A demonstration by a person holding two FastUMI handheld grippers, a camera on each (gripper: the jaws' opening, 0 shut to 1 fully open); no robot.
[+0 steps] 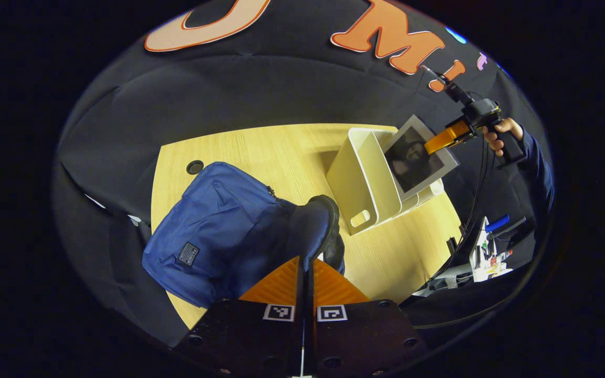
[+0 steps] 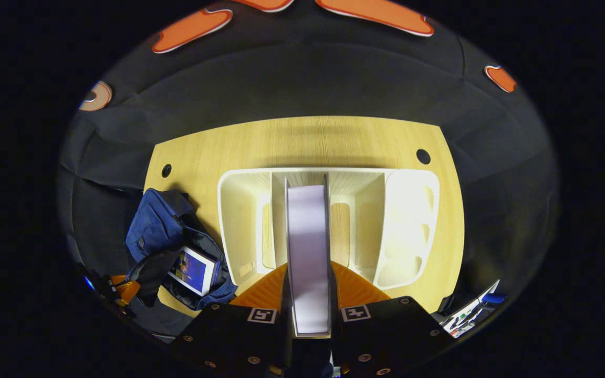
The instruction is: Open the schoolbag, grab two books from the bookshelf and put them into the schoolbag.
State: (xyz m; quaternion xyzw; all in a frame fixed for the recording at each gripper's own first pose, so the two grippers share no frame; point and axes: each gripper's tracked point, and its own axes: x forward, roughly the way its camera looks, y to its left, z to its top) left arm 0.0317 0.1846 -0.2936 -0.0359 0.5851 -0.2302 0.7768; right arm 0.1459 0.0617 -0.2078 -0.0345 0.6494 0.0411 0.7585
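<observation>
Blue soft bag (image 1: 213,226) sags, so the left gripper (image 1: 305,262) pinches its flap (image 1: 315,226) while the right gripper (image 2: 308,294) squeezes a stiff book (image 2: 308,252) by its edge.

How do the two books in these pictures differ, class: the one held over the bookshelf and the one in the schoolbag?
The held book is clamped between the right tool's fingers above the white bookshelf; the other book rests inside the open blue schoolbag.
The held book's cover is grey with a dark picture; the bagged book's cover is bright blue with a white border.
Both are thin with a bordered cover.
</observation>
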